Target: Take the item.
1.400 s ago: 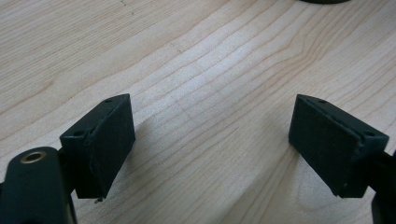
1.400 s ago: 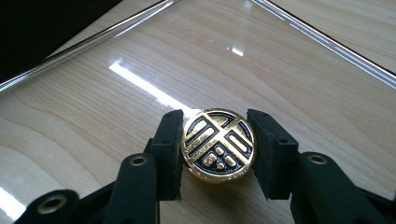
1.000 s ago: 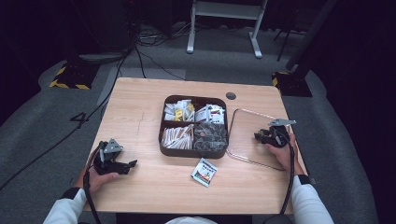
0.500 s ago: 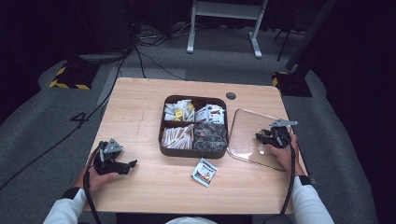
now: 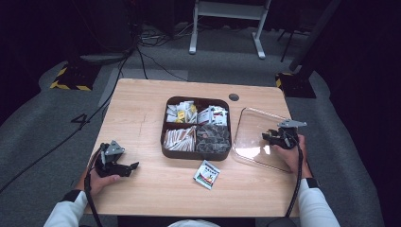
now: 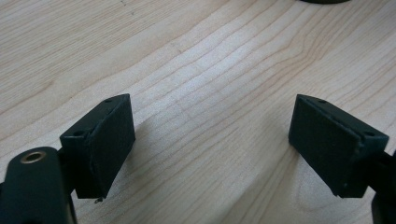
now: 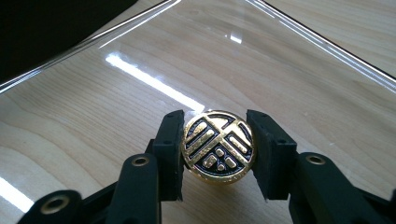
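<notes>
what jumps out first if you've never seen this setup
The gold-and-black round knob pinched in the right gripper, on a clear lid lying right of the box. Next, the dark four-part box of packets at the table's middle, one loose packet in front of it.

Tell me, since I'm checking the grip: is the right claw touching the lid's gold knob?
Touching. The right gripper view shows the right claw with both pads pressed against the gold knob.

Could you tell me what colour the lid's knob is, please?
The knob is black with a gold pattern, clearest in the right gripper view.
</notes>
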A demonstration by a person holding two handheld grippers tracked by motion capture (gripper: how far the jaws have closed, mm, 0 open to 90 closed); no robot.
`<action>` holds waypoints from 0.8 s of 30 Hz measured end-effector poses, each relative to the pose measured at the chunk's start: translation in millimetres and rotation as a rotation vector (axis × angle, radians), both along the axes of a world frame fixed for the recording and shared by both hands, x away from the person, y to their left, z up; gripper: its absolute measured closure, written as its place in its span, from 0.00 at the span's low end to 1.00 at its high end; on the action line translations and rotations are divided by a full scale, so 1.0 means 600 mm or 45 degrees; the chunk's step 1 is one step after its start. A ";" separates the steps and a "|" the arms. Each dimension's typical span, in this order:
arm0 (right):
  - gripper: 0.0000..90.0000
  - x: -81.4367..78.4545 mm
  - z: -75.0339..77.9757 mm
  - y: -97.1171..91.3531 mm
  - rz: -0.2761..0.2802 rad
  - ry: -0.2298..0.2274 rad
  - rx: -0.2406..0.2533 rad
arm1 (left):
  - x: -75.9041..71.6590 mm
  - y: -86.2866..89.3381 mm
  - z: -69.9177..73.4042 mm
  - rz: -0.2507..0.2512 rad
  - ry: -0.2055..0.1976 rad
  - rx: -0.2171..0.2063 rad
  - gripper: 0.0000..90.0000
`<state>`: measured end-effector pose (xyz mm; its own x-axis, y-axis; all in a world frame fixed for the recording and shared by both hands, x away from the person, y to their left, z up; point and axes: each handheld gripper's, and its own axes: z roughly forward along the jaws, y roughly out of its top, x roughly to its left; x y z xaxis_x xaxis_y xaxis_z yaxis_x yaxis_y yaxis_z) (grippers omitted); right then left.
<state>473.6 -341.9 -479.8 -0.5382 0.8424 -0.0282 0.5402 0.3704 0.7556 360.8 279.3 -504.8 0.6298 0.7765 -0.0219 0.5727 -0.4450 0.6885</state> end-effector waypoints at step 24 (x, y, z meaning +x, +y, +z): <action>0.66 0.001 0.043 -0.003 0.005 -0.058 0.018 | 0.001 0.000 0.000 0.005 -0.002 -0.002 0.17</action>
